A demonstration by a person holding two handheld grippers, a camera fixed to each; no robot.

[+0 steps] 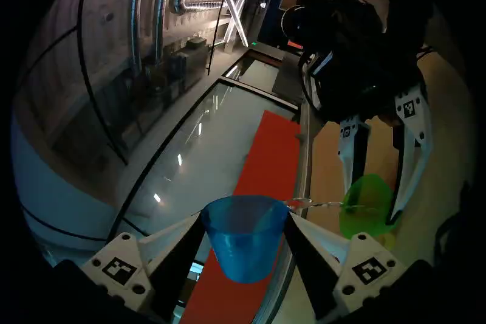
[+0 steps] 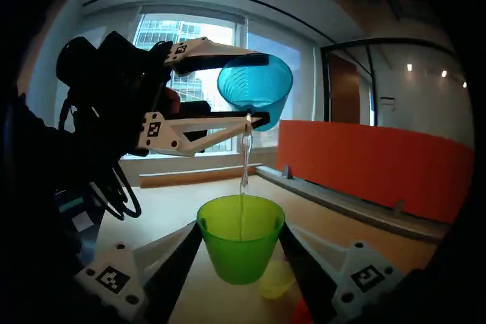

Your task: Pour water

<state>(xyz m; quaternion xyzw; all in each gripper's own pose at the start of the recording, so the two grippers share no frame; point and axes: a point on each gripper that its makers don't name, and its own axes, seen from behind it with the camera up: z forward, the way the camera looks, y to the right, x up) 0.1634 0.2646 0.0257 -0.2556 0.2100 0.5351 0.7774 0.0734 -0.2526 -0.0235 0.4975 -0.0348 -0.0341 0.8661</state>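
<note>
Above the pale counter (image 2: 170, 202), clamped the blue cup (image 2: 255, 90) between both fingers of the left claw (image 2: 266, 88), tipped steeply with its mouth turned toward the right gripper view's camera. Spilled a thin stream of water (image 2: 244, 154) from the cup's lowest rim straight down into the green cup (image 2: 240, 251). Gripped that green cup upright in the right claw (image 2: 240, 233), one finger pressed against each side, directly under the blue cup and well apart from it. Could not tell whether its base touched the counter or hung above it. Shared the lower foreground with a small yellow cup (image 2: 276, 278), just beside the green cup's base and partly behind a finger. Faced a bright window (image 2: 182, 32) behind the left claw and a long orange partition (image 2: 376, 160) along the counter's far edge. Caught, from the left gripper view, the stream running sideways off the blue rim toward the green cup between the other claw's white fingers.
</note>
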